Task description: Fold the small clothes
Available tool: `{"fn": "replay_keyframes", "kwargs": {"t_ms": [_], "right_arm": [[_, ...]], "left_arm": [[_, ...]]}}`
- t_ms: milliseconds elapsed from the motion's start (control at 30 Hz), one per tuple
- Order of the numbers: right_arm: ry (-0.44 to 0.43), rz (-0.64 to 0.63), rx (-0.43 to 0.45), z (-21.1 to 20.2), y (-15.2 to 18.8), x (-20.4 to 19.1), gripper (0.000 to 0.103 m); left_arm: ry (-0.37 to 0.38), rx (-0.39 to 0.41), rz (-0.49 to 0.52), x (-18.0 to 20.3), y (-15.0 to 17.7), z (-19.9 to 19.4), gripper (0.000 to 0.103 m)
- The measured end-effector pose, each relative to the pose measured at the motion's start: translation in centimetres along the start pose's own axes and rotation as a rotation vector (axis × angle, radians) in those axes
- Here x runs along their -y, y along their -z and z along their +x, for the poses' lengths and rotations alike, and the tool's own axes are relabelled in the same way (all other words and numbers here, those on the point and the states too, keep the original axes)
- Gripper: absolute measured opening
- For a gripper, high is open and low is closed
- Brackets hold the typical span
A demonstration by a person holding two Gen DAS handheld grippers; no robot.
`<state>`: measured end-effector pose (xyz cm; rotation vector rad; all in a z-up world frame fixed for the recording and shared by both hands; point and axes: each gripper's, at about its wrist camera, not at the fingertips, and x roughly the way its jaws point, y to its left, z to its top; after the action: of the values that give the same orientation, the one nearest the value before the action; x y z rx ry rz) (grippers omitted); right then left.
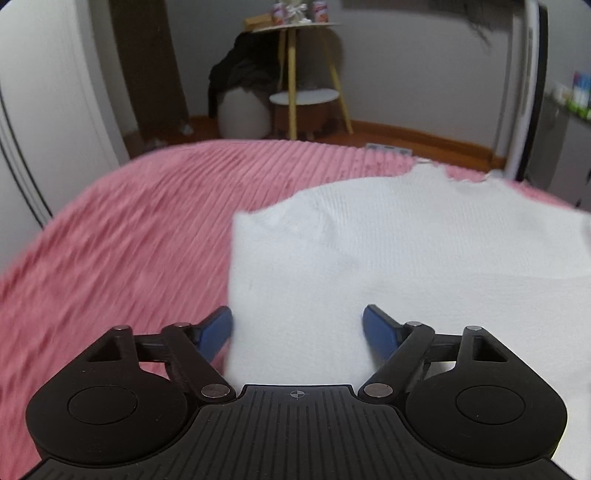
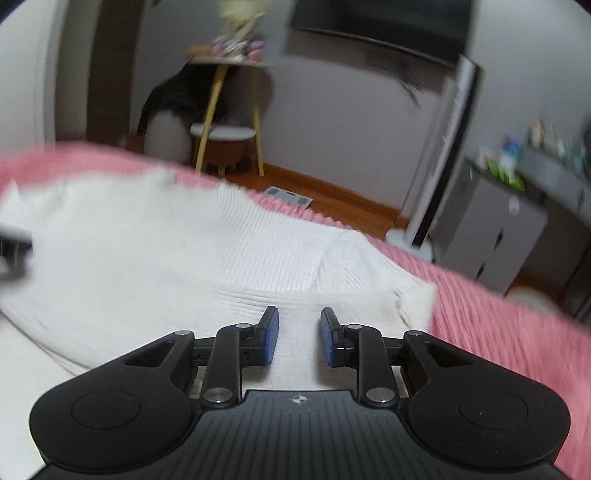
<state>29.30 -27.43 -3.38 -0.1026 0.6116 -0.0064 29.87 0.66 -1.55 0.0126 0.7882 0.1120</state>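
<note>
Garment: a white ribbed knit top (image 1: 388, 251) lies spread on the pink bed cover (image 1: 129, 229), partly folded, with a doubled band of cloth along its near edge in the right wrist view (image 2: 314, 295).
Position: it fills the right half of the left wrist view and the left and middle of the right wrist view; its far edge sits close to the far edge of the bed.
Handling: judged soft, light and limp; the knit will likely stretch and sag when lifted by one point, and the plush cover may drag on it.
Where to hold: probably at an edge or corner, pinching both layers of the fold together, one hand at each end so the cloth stays flat.
Left gripper (image 1: 297, 328): fingers spread wide over the near left edge of the top, nothing between the pads, no grip.
Right gripper (image 2: 299, 339): fingers parted a little above the folded band, pads clear of the cloth, holding nothing.
Containers: no basket, box or drawer for the clothes shows; a side table (image 1: 295, 26) beyond the bed carries small items too blurred to name.
</note>
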Motion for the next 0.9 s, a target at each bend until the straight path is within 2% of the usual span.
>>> {"fn": "replay_keyframes", "kwargs": {"t_ms": [67, 167, 233, 300, 467, 500, 533, 567, 600, 667, 733, 800, 867, 900], "right_arm": [[-0.09, 0.237, -0.014, -2.4, 0.8, 2.8, 0.037], [-0.242, 0.574, -0.056, -4.7, 3.7, 6.2, 0.038], [-0.307, 0.724, -0.103, -4.7, 5.4, 7.3, 0.038], [-0.362, 0.807, -0.14, -3.8, 6.1, 7.6, 0.038], [-0.387, 0.99, -0.143, -1.3, 6.7, 8.8, 0.036], [-0.386, 1.023, -0.148, -0.5, 6.7, 9.1, 0.032], [-0.379, 1.044, -0.153, 0.1, 6.7, 9.1, 0.021], [-0.376, 1.044, -0.158, 0.5, 6.5, 9.0, 0.012], [-0.377, 1.026, -0.16, 1.0, 6.1, 8.9, 0.011], [-0.366, 0.966, -0.131, 0.7, 4.9, 8.6, 0.01], [-0.389, 0.911, -0.033, 0.0, 3.8, 8.5, 0.01], [-0.391, 0.839, 0.038, -0.5, 3.7, 8.3, 0.01], [-0.33, 0.768, 0.009, 0.0, 4.5, 8.1, 0.012], [-0.295, 0.742, -0.031, 0.5, 5.1, 7.9, 0.01]], "left_arm": [[0.085, -0.022, -0.075, -0.8, 1.3, -1.8, 0.083], [0.195, -0.089, -0.176, -1.3, 2.8, -2.8, 0.082], [0.251, -0.14, -0.214, -1.0, 2.9, -2.2, 0.08], [0.239, -0.136, -0.221, -0.8, 2.4, -1.7, 0.079], [0.242, -0.152, -0.31, -1.3, 0.9, 0.3, 0.077], [0.237, -0.147, -0.314, -1.3, 0.5, 0.7, 0.068], [0.223, -0.141, -0.303, -1.1, 0.2, 1.1, 0.06], [0.205, -0.142, -0.283, -1.0, -0.2, 1.5, 0.045], [0.197, -0.138, -0.276, -1.0, -0.6, 1.7, 0.03], [0.232, -0.082, -0.311, -1.8, -1.0, 1.2, 0.02], [0.284, -0.009, -0.36, -2.8, -0.6, 0.8, 0.02], [0.265, -0.024, -0.324, -2.7, 0.0, 1.3, 0.02], [0.226, -0.058, -0.275, -2.2, 1.2, 2.3, 0.025], [0.224, -0.02, -0.241, -2.1, 1.6, 2.2, 0.029]]}}
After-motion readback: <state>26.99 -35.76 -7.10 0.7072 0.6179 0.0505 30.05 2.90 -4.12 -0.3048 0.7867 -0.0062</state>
